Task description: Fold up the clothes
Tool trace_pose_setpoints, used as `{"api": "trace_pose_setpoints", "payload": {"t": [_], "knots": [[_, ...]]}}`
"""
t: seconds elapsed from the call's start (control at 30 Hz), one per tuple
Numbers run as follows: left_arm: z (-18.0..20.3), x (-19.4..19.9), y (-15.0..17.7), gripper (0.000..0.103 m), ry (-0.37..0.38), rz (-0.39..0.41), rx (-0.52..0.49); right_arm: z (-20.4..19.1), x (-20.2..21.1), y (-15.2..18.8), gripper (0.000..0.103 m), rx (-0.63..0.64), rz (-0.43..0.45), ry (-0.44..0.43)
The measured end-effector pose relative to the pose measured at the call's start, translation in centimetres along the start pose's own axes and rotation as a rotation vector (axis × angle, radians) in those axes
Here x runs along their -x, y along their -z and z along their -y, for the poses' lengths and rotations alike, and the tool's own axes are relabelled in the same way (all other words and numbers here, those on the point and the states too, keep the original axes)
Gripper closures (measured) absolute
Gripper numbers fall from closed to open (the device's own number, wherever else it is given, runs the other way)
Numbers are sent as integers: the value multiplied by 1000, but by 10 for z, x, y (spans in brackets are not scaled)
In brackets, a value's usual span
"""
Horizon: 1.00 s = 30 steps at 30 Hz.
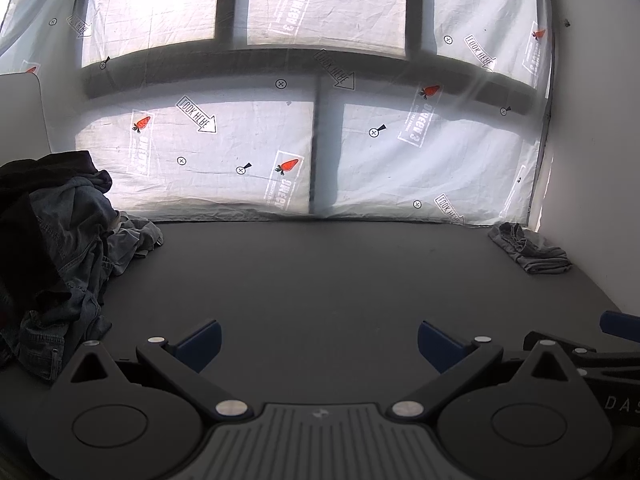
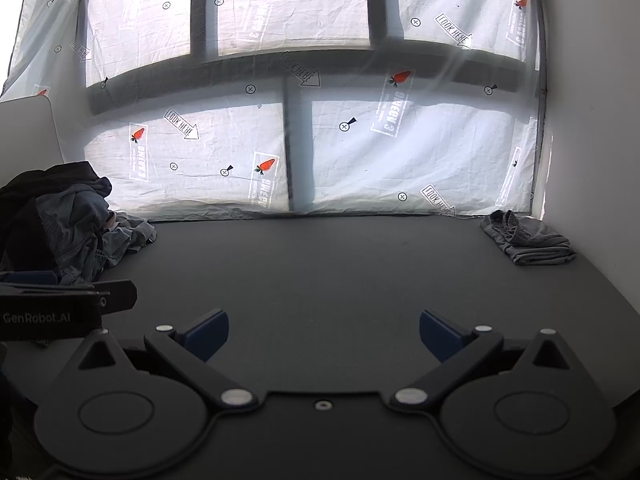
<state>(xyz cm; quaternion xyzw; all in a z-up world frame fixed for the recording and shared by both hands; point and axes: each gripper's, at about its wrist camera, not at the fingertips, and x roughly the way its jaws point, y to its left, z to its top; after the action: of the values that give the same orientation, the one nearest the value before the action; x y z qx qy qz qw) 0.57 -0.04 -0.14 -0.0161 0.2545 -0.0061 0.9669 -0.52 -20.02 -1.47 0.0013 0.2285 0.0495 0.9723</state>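
At the left edge of the dark bench (image 1: 320, 280) lies a heap of unfolded clothes (image 1: 60, 248), denim on top with a darker garment behind it, slumped against the far-left corner. In the far-right corner sits a small grey garment (image 2: 528, 240), already folded flat by the look of it. The middle of the bench lies bare between them.

The left gripper (image 1: 318, 344) hovers over the near edge with its jaws spread wide and nothing between them. The right gripper (image 2: 324, 336) hangs beside it, likewise released and empty.

Judging by the heap, the denim will be heavy and fairly stiff for cloth. It should hold a crease but drag on the pieces tangled under it. The best hold is probably a thick seam, such as a waistband or hem edge, pinched by both grippers well apart so the piece lifts clear and spreads. Which seam lies uppermost cannot be told here.
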Motion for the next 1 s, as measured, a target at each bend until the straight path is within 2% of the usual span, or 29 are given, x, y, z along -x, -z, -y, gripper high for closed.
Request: {"api": "trace_pose_setpoints", "payload": {"t": [0.37, 0.57, 0.8, 0.9, 1.0], "knots": [[-3, -7, 1, 0, -1, -14, 7, -1, -4, -6, 0, 5, -11, 6], [-7, -14, 1, 0, -4, -48, 14, -2, -10, -5, 0, -3, -36, 11], [4, -52, 0, 0, 29, -100, 68, 23, -22, 0, 0, -65, -74, 73], [11, -76, -8, 0, 67, -123, 128, 48, -31, -1, 0, -117, -69, 106], [14, -100, -21, 0, 131, -123, 267, 78, -55, -5, 0, -197, -69, 127]]}}
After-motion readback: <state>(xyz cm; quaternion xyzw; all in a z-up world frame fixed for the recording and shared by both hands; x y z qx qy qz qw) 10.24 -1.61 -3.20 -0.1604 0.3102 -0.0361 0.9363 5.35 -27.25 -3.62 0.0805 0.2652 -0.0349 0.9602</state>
